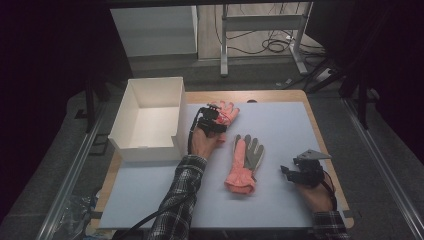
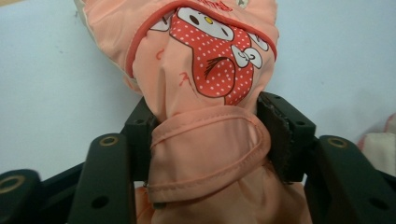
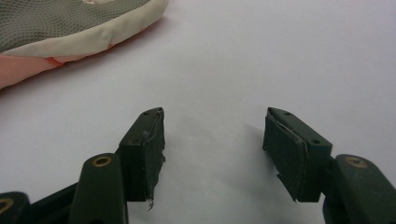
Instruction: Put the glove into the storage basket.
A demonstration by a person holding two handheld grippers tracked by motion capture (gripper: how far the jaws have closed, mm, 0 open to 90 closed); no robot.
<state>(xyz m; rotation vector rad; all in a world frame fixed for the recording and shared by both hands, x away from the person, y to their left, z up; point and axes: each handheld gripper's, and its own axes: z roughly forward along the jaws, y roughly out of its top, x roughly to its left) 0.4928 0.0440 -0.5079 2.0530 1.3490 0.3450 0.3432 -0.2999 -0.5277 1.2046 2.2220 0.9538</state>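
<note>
A pink glove with a red polka-dot cartoon patch lies at the back of the pale blue mat, fingers pointing away. My left gripper is shut on its cuff, and the fabric bunches between the pads. In the high view this gripper sits just right of the white box. A second pink glove lies grey palm up in the middle of the mat. My right gripper rests to its right, open, with bare mat between its fingertips. An edge of that glove shows at upper left.
An open, empty white box stands at the left of the table, close to the left hand. The wooden table edge frames the mat. Beyond the table are a white cabinet, metal frame legs and floor cables.
</note>
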